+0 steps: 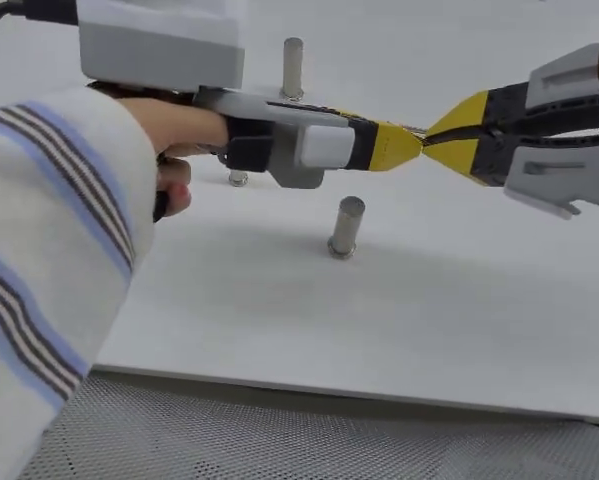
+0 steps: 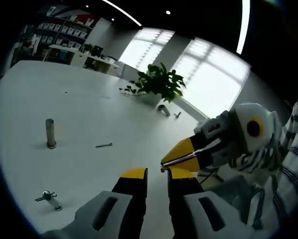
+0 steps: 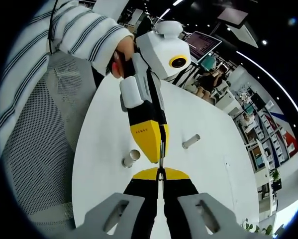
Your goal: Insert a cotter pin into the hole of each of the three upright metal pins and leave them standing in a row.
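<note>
Striped sleeve [image 1: 49, 250] steadies left tool [image 1: 407, 146], jaws slightly parted, tip-to-tip with right tool [image 1: 441, 138] pinching a cotter pin [image 3: 161, 164]: probably regripping before threading nearest upright pin [image 1: 347, 225].

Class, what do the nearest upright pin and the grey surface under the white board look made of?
Nearest upright pin: bare metal, probably steel; dull silver sheen. Grey surface: perforated sheet or mesh, shown by its regular dots; metal or plastic, unclear.

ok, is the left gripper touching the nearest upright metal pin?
Apart. The head view shows a strip of white tabletop between the left gripper and the top of the upright metal pin standing below it.
</note>
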